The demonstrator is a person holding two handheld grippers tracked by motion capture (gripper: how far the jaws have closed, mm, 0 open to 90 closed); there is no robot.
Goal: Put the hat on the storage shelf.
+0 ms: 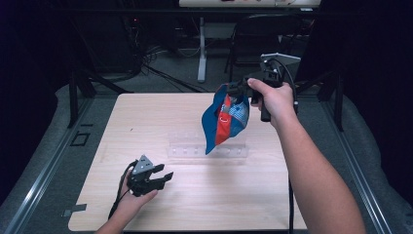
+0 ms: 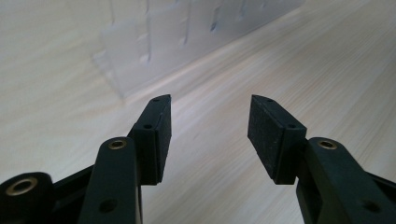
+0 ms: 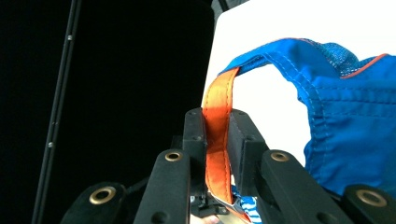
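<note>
Blue bag (image 1: 219, 122) with orange strap (image 3: 217, 126) is clamped by right tool (image 1: 242, 87), hung lengthwise above clear rack (image 1: 207, 148); left tool (image 1: 163, 178) is held open, empty.

a lab: floor cables (image 1: 160, 73), dark curtains (image 1: 29, 73).

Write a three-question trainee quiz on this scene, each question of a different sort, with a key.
1. True or false: the right gripper is clamped on the blue bag's orange strap.
2. What lies between the left gripper's pads? A) the strap B) nothing C) a cable
3. Fill in: the bag hangs above a clear plastic ____ on the table.

Key: 1 true; 2 B; 3 rack.
</note>
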